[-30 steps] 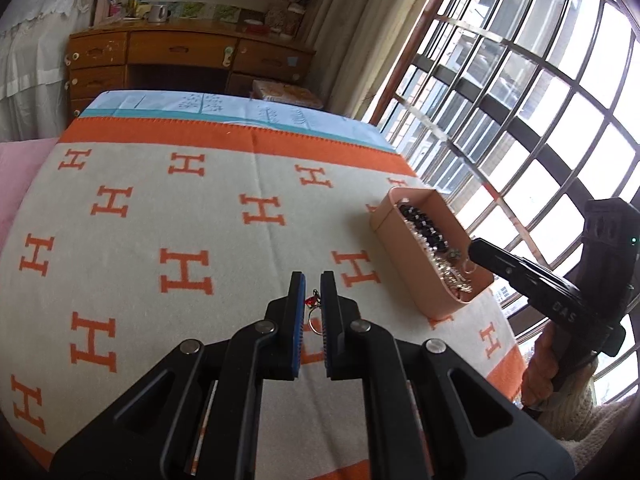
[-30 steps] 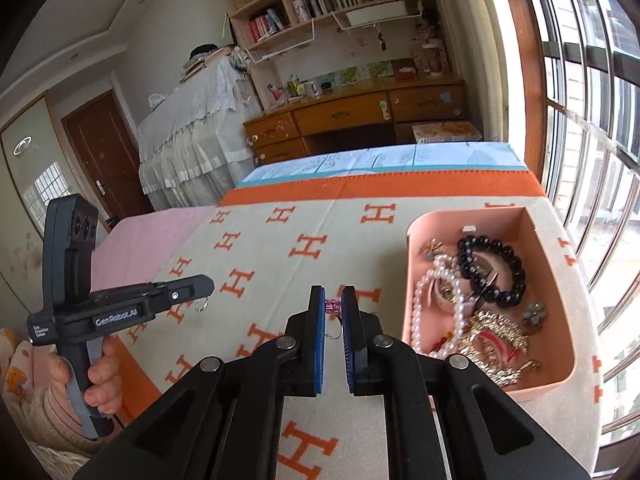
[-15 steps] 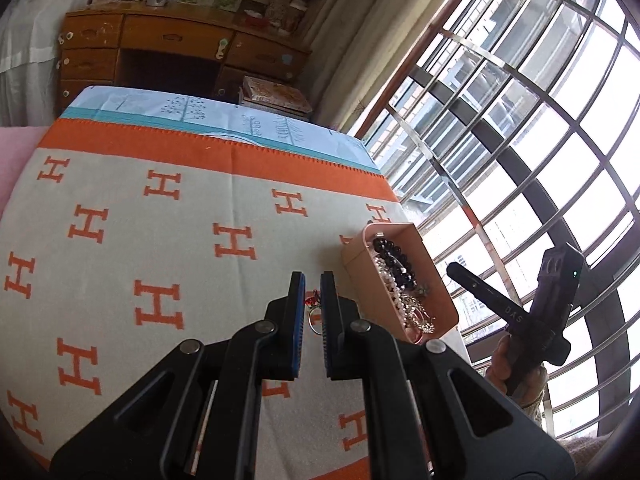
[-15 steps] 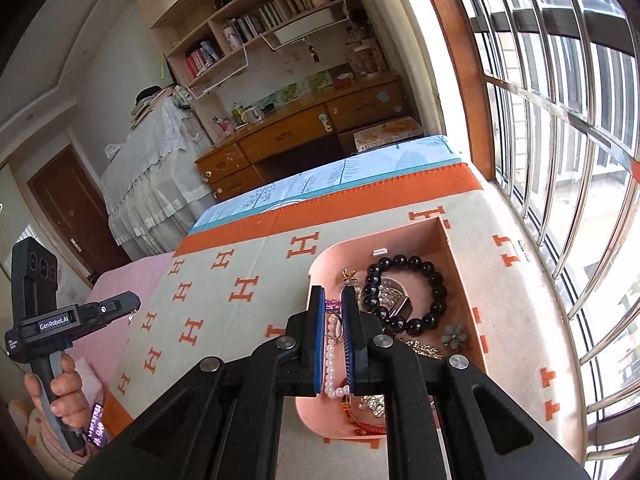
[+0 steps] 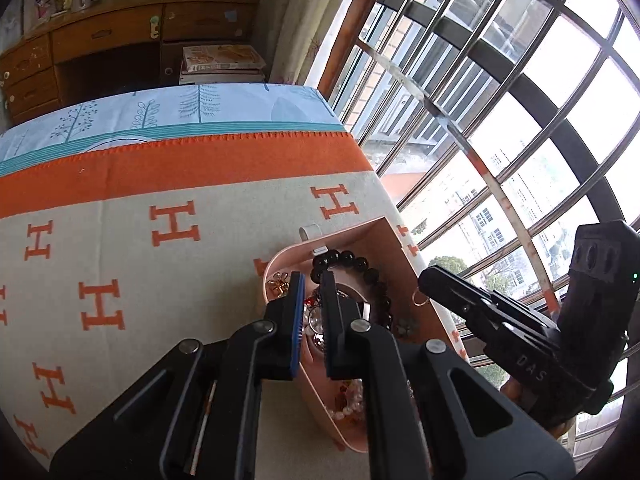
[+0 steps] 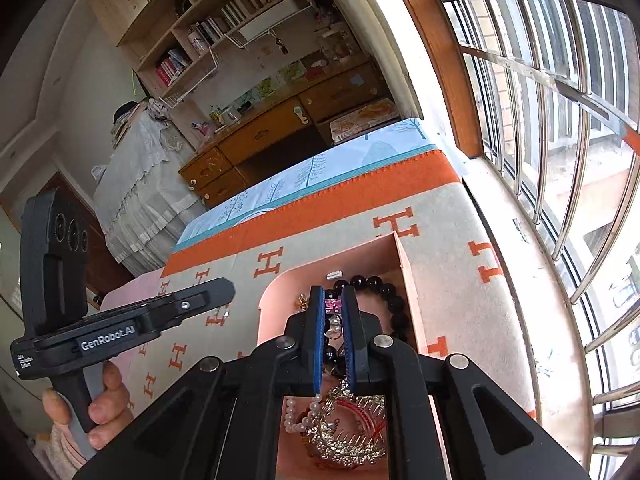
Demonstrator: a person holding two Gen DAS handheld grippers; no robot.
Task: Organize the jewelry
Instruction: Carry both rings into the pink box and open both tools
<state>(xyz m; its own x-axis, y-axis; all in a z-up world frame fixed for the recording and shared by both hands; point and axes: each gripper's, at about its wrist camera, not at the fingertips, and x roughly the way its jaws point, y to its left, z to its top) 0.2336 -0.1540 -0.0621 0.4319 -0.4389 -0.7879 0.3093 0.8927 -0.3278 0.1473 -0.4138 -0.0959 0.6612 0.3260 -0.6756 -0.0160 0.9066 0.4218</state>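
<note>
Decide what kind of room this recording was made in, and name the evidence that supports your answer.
Most likely a home bedroom or study: a wooden desk with drawers below wall bookshelves, a blanket-covered surface like a bed beside a barred window.

Both grippers are matte black with blue-padded fingers (image 5: 295, 312), silver screws (image 6: 380, 341) and white "GenRobot.AI" lettering (image 6: 107, 339)

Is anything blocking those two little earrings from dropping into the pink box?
Nothing visible. Both the left gripper and right gripper hold earrings above the open pink box, over the black bead bracelet.
</note>
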